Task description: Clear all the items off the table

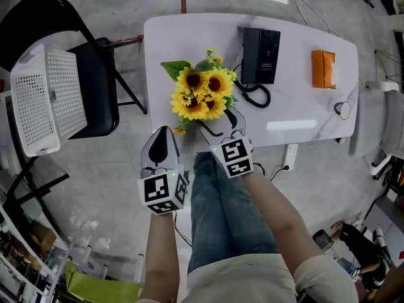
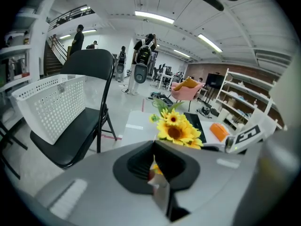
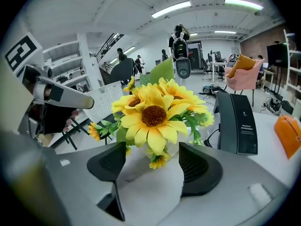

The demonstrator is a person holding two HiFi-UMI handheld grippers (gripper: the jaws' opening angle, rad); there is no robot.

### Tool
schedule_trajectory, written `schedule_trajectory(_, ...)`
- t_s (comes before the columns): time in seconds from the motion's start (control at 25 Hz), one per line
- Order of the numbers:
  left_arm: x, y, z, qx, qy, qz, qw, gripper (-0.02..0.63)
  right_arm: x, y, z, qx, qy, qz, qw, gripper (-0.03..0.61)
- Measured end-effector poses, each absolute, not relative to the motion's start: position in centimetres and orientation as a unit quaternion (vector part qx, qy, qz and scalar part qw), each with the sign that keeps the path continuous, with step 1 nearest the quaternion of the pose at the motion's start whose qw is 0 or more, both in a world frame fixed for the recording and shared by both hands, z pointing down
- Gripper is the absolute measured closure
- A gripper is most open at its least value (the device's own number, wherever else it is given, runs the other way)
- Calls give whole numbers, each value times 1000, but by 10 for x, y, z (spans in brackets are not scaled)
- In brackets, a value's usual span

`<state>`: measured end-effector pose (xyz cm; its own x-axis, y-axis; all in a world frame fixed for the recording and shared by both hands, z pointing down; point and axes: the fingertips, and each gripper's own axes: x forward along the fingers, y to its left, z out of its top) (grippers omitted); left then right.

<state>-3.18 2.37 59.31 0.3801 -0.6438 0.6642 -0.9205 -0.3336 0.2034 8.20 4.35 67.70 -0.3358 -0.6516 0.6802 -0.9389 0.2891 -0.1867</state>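
The phone (image 3: 237, 121) print is too small to read. Your right tool (image 3: 154, 166), jaws apart, faces the upright sunflowers (image 3: 153, 112); your left tool (image 2: 155, 164), jaws together, sits left of them.

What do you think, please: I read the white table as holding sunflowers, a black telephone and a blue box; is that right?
Not quite: the box is orange, not blue, as the head view shows. The white table does hold the sunflowers and the black telephone.
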Motion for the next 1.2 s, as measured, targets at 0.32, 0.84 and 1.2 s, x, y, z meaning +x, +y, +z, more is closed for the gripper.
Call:
schedule_trajectory(0.32,-32,18,622,773,-507,242,295,604,82,22,703,519,-777,247,259,209)
schedule_trajectory(0.84,-50,15,644,757,-522,251,302,604,76,-15,718,534,-794,207,204,46)
schedule_trajectory(1.2,-58,18,658,749,-525,257,312,604,69,-35,716,524,-820,163,165,11)
